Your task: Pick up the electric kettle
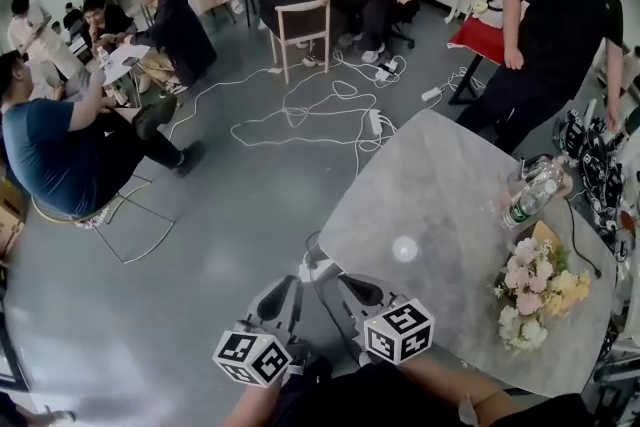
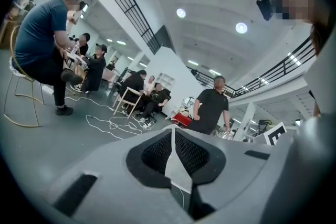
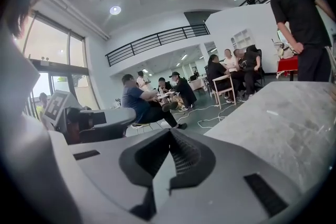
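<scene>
A grey marble table (image 1: 430, 185) fills the right of the head view. At its far right edge a clear glass vessel (image 1: 524, 173) stands by a lying plastic water bottle (image 1: 530, 200); I cannot tell if the vessel is the kettle. Both grippers hang side by side off the table's near left corner, well short of these things. My left gripper (image 1: 292, 283) is shut and empty, its ribbed pads (image 2: 157, 152) meeting in the left gripper view. My right gripper (image 1: 350, 281) is also shut with nothing between its pads (image 3: 184, 152). The table top (image 3: 283, 118) lies to its right.
A bunch of pink and yellow flowers (image 1: 535, 290) lies on the table's near right. A person in black (image 1: 560, 35) stands at the far side. White cables (image 1: 300, 115) trail over the floor. Seated people and a chair (image 1: 300, 30) are further off. Dark equipment (image 1: 600, 165) crowds the right edge.
</scene>
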{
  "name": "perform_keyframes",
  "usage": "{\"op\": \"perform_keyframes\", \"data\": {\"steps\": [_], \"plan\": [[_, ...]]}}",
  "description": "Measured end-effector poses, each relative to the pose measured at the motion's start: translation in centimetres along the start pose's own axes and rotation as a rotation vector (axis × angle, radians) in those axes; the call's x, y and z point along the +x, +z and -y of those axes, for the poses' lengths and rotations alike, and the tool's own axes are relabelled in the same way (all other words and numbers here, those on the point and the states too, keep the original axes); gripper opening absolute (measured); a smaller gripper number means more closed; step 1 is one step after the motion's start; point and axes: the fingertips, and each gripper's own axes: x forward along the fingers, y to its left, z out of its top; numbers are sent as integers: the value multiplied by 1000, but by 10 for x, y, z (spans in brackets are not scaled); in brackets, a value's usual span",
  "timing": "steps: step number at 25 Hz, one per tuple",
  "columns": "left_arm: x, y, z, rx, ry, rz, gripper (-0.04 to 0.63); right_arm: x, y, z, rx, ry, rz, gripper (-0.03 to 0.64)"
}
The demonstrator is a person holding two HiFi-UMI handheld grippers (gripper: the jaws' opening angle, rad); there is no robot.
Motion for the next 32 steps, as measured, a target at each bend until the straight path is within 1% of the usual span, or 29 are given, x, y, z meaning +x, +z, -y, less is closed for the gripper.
{"op": "perform_keyframes", "data": {"steps": [6, 11, 18, 21, 25, 28, 32], "plan": [[-8, 15, -21, -1, -32, -20, 23, 18, 8, -13, 2, -45, 18, 6], [-20, 26, -38, 14, -57, -38, 23, 36, 8, -33, -3, -59, 35, 6], [-44, 30, -72, 54, -64, -98, 23, 69, -2, -63, 28, -75, 56, 6], [-53, 38, -90, 71, -64, -96, 23, 83, 0, -75, 29, -81, 71, 6], [-58, 43, -106, 34, -44, -87, 23, 94, 4, -81, 12, -81, 51, 6], [-53, 48, -119, 23, -40, -77, 23, 109, 9, -78, 7, -86, 55, 6], [-37, 65, -140, 26, -57, -57, 23, 140, 15, -74, -8, -90, 60, 6]]}}
